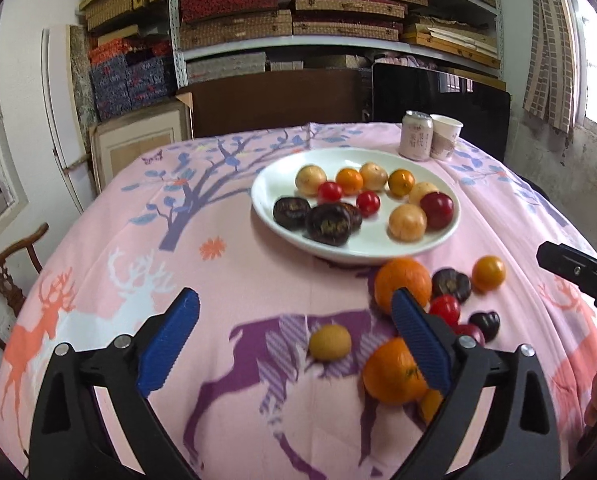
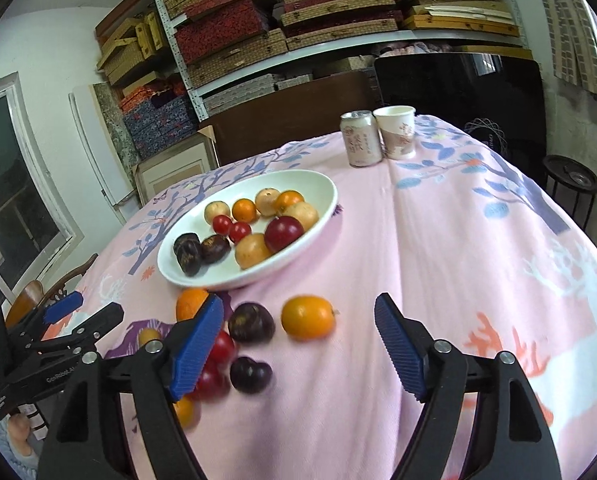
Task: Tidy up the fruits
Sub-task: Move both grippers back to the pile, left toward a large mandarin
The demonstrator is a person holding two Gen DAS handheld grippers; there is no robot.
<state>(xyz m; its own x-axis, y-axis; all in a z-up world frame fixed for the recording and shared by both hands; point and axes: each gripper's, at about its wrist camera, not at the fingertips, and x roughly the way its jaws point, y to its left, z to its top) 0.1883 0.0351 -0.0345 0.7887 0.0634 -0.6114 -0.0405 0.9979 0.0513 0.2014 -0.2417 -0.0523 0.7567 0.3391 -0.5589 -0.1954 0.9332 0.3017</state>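
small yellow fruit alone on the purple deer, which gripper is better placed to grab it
Left. The small yellow fruit lies between the open fingers of the left gripper, with bare cloth around it. From the right gripper it sits off to the left, behind the blue pad, with red and dark fruits in the way.

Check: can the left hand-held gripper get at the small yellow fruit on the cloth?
Probably yes: the left hand-held gripper is open and empty, and the small yellow fruit lies alone ahead between its fingers.

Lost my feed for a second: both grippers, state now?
Left gripper: open, holding nothing.
Right gripper: open, holding nothing.
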